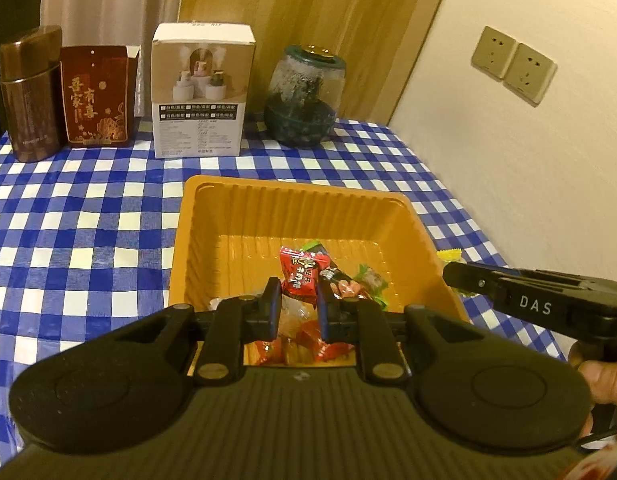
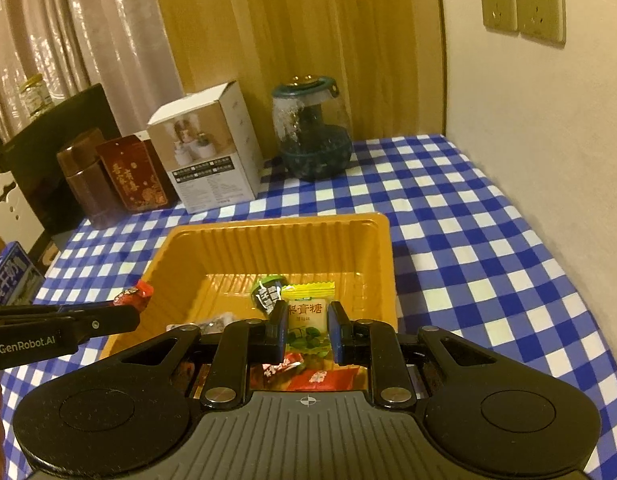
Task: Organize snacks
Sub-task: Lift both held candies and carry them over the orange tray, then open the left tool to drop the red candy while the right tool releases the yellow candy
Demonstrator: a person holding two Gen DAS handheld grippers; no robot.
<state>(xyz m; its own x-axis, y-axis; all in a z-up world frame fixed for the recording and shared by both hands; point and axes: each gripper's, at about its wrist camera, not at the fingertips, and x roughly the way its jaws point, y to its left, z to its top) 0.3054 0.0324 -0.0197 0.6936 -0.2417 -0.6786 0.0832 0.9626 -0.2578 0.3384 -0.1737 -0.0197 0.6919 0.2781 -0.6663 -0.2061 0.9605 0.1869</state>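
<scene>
Both grippers, left (image 1: 296,306) and right (image 2: 307,330), pinch sweets above the tray (image 2: 212,240); loose wrappers might slip sideways onto cloth.

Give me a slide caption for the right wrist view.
Right gripper holds a yellow candy over the orange tray of snacks on a checked tablecloth.

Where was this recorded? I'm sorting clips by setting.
Probably a home, at a dining or side table: a blue-checked tablecloth, drawn curtains behind it, wall sockets, and household boxes and a jar lined up behind an orange snack tray.
</scene>
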